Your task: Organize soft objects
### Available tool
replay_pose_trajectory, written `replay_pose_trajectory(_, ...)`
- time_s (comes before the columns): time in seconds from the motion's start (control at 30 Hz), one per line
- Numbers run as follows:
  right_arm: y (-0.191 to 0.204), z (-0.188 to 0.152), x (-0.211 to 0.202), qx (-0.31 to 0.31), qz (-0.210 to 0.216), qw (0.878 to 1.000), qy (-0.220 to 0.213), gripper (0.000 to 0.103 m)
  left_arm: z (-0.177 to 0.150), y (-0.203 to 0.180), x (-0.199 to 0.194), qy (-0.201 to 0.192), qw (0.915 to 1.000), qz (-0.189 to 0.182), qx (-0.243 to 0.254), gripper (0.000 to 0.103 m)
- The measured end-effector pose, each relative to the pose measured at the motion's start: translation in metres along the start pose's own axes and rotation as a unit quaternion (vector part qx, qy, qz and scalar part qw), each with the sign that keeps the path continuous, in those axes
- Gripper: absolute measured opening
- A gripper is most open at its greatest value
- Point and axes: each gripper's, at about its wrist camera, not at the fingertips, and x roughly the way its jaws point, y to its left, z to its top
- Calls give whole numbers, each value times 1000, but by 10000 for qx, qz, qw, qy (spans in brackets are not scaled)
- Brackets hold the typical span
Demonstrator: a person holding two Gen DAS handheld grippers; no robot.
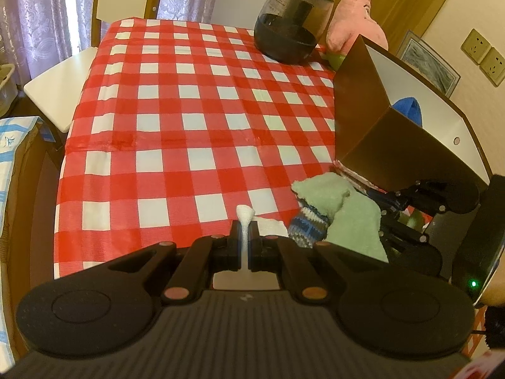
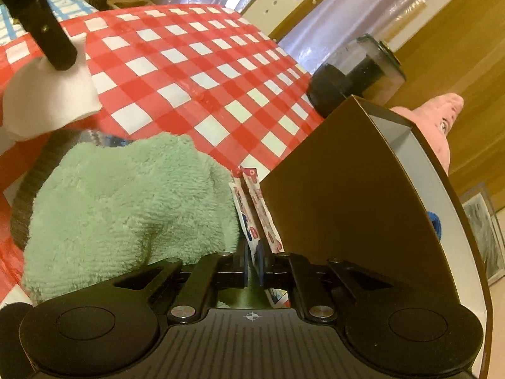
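Closest to us in the left wrist view, our left gripper [image 1: 243, 240] has its fingers pressed together on a white cloth [image 1: 244, 218], a pinched fold of it poking up between the tips; in the right wrist view the same cloth [image 2: 47, 101] hangs from that gripper over the near edge of the tabletop [image 1: 195, 101], which wears a red-and-white checked cover. Our right gripper [image 2: 252, 268] has its fingers closed on a thin printed packet [image 2: 252, 214] with red and blue markings, which stands on edge against the wall of a brown box [image 2: 331, 195]. We see the box [image 1: 363, 120] at the right edge of the tabletop, open at the top with a pale inside, and something blue [image 1: 408, 110] lies in it; we cannot tell what it is. Just beside the box on the near side sits a fluffy green cloth [image 2: 126, 208], with a striped knitted piece [image 1: 307, 229] partly under it. Both grippers point down at a slant. At the far right corner stand a dark glass jar [image 1: 292, 22] and a pink plush toy [image 1: 355, 15].
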Motion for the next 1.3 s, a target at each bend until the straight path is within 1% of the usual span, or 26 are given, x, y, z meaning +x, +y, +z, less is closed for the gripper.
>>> replay_pose_trajectory(0.03, -1, -1, -2, 29, 17, 10000, -49, 0, 0, 0, 0, -4, 10000, -7, -1, 2)
replay_pose_trajectory(0.23, -7, 2, -28, 343, 99, 9988, -339, 0, 0, -3, -4, -68, 10000, 0, 24, 2)
replay_pose_trajectory(0.3, -11, 5, -40, 564, 283, 9974, -363, 0, 0, -4, -7, -95, 9999, -10, 40, 2)
replay_pose_trajectory(0.33, -17, 7, -48, 815, 445, 9948, -407, 0, 0, -5, -8, -112, 9999, -18, 52, 2)
replay_pose_trajectory(0.4, -27, 9, -65, 1302, 743, 9876, -465, 0, 0, -6, -12, -136, 9999, -34, 78, 2)
replay_pose_trajectory(0.47, -43, 9, -84, 2069, 1183, 9695, -566, 0, -1, -8, -15, -156, 9998, -51, 89, 3)
replay_pose_trajectory(0.5, -49, 7, -92, 2345, 1320, 9612, -601, 0, -2, -8, -17, -166, 9998, -62, 92, 3)
replay_pose_trajectory(0.53, -51, 6, -99, 2456, 1333, 9583, -597, 0, -3, -9, -18, -173, 9998, -71, 102, 3)
replay_pose_trajectory(0.6, -49, 5, -107, 2409, 1229, 9612, -540, 0, -5, -10, -20, -168, 9998, -82, 115, 2)
replay_pose_trajectory(0.63, -49, 3, -111, 2481, 1277, 9585, -593, 0, -6, -11, -21, -162, 9998, -83, 123, 2)
replay_pose_trajectory(0.73, -56, -5, -120, 3023, 1481, 9397, -598, 0, -8, -13, -25, -159, 9997, -103, 143, 2)
replay_pose_trajectory(0.77, -58, -7, -122, 3134, 1493, 9359, -598, 0, -9, -14, -27, -170, 9997, -118, 155, 2)
replay_pose_trajectory(0.83, -58, -11, -127, 3212, 1472, 9339, -548, 0, -10, -16, -33, -202, 9995, -147, 196, 2)
replay_pose_trajectory(0.97, -53, -17, -129, 3151, 1546, 9356, -391, 0, -11, -21, -39, -228, 9992, -165, 286, 2)
replay_pose_trajectory(1.03, -50, -21, -130, 3329, 1461, 9303, -479, 1, -13, -22, -40, -225, 9992, -158, 292, 2)
replay_pose_trajectory(1.07, -48, -21, -128, 3338, 1479, 9299, -456, 4, -13, -22, -41, -224, 9992, -159, 293, 2)
replay_pose_trajectory(1.1, -45, -22, -125, 3324, 1507, 9300, -436, 19, -14, -22, -41, -222, 9992, -157, 296, 2)
replay_pose_trajectory(1.13, -42, -24, -121, 3292, 1512, 9312, -413, 51, -15, -22, -41, -215, 9992, -160, 298, 2)
replay_pose_trajectory(1.17, -39, -25, -117, 3263, 1459, 9332, -379, 66, -16, -22, -42, -201, 9992, -160, 300, 2)
replay_pose_trajectory(1.2, -36, -26, -115, 3251, 1354, 9350, -416, 73, -17, -22, -41, -190, 9992, -154, 307, 2)
replay_pose_trajectory(1.3, -33, -23, -103, 3181, 1459, 9360, -389, 73, -18, -21, -41, -157, 9993, -142, 307, 2)
